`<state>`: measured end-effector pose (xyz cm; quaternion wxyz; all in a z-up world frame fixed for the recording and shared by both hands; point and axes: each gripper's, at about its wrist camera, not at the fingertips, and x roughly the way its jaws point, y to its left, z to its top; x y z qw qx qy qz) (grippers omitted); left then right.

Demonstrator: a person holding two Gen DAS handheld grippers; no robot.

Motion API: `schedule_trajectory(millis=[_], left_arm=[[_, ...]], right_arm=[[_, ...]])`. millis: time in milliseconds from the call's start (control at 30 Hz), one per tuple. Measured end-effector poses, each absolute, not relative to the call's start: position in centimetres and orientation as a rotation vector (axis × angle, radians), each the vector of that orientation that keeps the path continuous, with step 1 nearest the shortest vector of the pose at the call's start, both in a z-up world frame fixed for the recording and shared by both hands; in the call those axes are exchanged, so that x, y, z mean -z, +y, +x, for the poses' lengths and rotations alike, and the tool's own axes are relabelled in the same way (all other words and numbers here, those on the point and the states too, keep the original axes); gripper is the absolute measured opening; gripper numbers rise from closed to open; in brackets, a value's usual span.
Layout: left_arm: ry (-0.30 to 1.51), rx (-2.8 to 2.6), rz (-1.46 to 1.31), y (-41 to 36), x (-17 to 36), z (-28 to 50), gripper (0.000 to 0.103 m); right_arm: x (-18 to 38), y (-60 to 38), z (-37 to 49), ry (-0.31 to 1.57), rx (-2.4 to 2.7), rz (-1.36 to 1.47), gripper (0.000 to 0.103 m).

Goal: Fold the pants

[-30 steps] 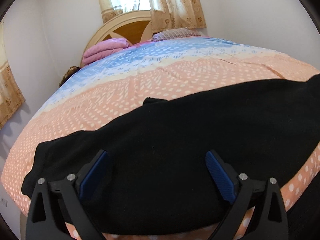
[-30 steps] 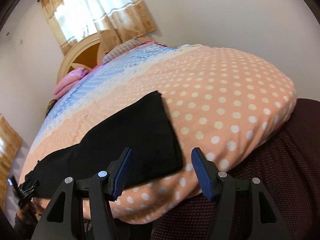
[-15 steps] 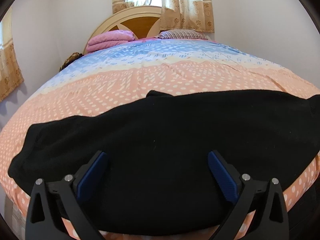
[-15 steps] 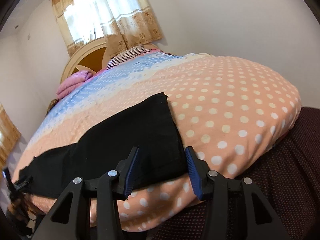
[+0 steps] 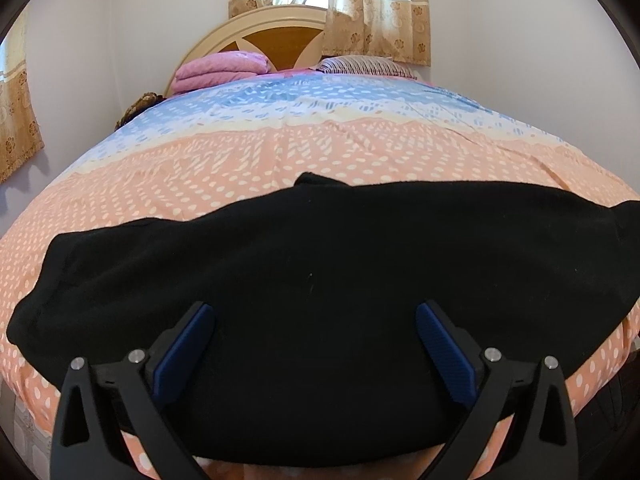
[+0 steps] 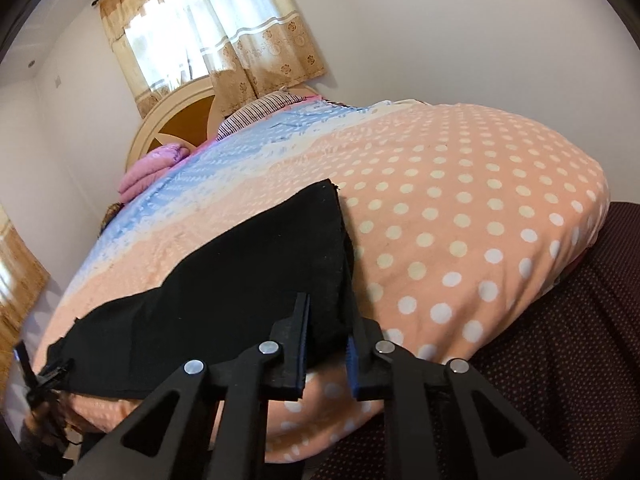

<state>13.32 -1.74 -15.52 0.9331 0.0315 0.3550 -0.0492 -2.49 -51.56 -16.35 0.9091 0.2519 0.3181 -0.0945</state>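
Left tool (image 5: 316,344) gapes wide; right tool (image 6: 326,344) nearly closed (narrow gap).

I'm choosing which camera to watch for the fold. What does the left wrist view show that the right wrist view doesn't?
Only the left wrist view shows the left tongs wide open over the middle of the black pants. Only the right wrist view shows the right tongs nearly closed around the pants' end corner, plus a dark dotted cloth beside the bed. Both show the dotted bedspread, headboard, curtains and pink blanket.
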Motion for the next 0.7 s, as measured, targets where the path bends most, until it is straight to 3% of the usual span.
schedule_trajectory(millis=[367, 700], left_arm=[[0.74, 0.103, 0.069, -1.4, 15.2, 13.3, 0.103], [0.703, 0.143, 0.046, -0.1, 13.4, 12.9, 0.103]], right_arm=[[12.2, -48.4, -2.9, 0.559, 0.159, 0.453, 0.014], [5.7, -38.0, 1.4, 0.524, -0.012, 0.231, 0.013]])
